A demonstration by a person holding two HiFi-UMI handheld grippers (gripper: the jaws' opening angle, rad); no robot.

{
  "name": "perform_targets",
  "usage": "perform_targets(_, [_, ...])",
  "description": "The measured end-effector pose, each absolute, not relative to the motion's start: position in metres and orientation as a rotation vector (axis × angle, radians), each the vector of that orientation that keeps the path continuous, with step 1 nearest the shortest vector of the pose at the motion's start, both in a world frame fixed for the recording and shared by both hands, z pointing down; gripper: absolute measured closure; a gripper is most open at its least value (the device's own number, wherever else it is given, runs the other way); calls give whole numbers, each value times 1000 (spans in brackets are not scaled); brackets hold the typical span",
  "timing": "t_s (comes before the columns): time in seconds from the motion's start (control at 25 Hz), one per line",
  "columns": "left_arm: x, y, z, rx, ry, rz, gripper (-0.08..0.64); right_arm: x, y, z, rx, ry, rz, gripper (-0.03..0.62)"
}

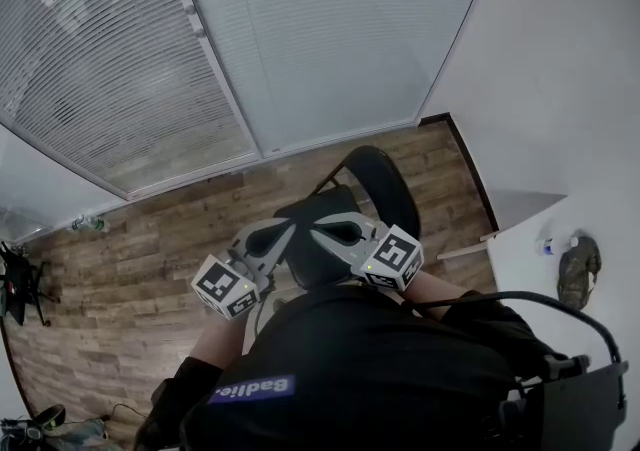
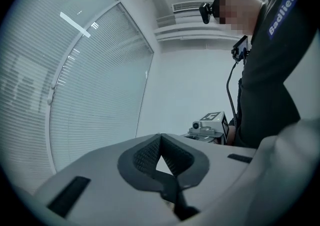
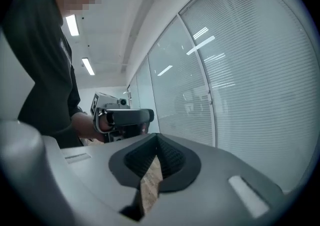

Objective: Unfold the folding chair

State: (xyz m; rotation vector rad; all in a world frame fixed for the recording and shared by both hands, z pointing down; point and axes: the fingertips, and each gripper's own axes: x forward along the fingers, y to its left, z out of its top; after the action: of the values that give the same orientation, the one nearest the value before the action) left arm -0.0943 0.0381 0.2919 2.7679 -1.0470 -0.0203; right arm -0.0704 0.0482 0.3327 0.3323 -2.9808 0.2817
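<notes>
The black folding chair [image 1: 378, 182] stands on the wood floor right below my hands; its curved backrest and part of the dark seat show past the grippers. Both grippers are held up in front of my chest, above the chair, touching nothing. My left gripper [image 1: 283, 231] and right gripper [image 1: 322, 229] point at each other, tips almost meeting. In the left gripper view the left gripper [image 2: 160, 137] is shut with nothing in it, and the right gripper's marker cube [image 2: 212, 118] shows beyond. The right gripper [image 3: 156, 137] is likewise shut and empty, facing the left gripper's body [image 3: 122, 117].
A glass wall with white blinds [image 1: 300, 39] runs behind the chair. A white table [image 1: 540, 299] at the right carries a camouflage-patterned item [image 1: 578, 269] and a small bottle [image 1: 553, 246]. A black office chair [image 1: 18, 284] stands far left, a green bottle [image 1: 88, 224] by the wall.
</notes>
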Motion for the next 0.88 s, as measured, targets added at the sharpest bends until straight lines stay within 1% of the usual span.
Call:
perform_targets(0.24, [-82, 54, 296, 2761, -1055, -22, 555, -60, 60, 303, 346, -3070, 211, 591])
perform_targets(0.52, [-70, 67, 305, 2730, -1054, -29, 555, -51, 66, 313, 375, -3069, 260, 591])
perform_targets(0.88, [-78, 70, 308, 2718, -1060, -27, 555, -61, 66, 317, 387, -3041, 283, 591])
